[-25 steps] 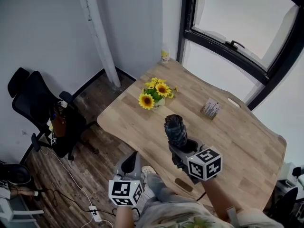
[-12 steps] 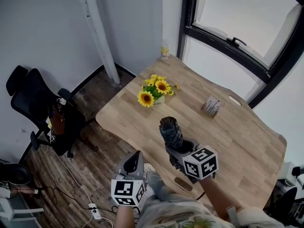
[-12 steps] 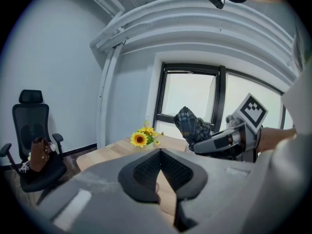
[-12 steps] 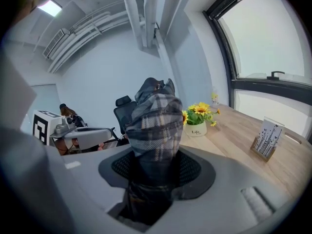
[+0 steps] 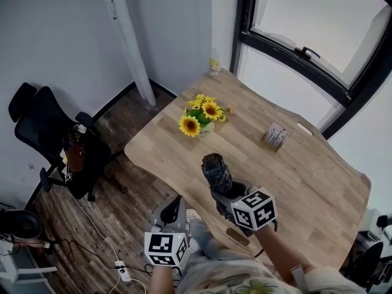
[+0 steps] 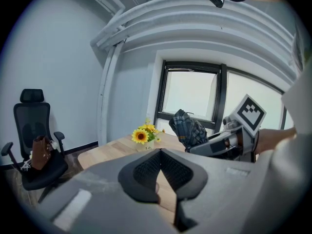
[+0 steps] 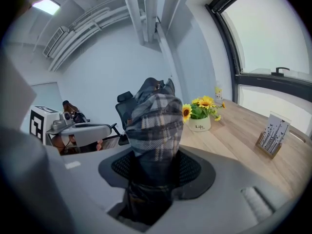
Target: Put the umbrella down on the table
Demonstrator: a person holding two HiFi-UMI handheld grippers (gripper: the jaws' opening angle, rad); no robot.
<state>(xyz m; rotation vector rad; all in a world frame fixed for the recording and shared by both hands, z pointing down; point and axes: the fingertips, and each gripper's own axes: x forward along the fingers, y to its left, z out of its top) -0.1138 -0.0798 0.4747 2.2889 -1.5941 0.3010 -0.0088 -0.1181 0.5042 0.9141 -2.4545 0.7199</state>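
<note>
right claw clamped on the folded plaid umbrella, which is tilted up and away over the near part of the table. left claw pinched together, empty, just off the table's near edge.

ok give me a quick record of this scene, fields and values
umbrella: folded, plaid, tilted, held up off the table
right gripper: jaws closed on the umbrella's lower end
left gripper: jaws together, nothing in them, off the table's near edge
table: wooden, carries a sunflower pot and a card stand
floor side: office chair by the wall
task state: umbrella not yet set down
</note>
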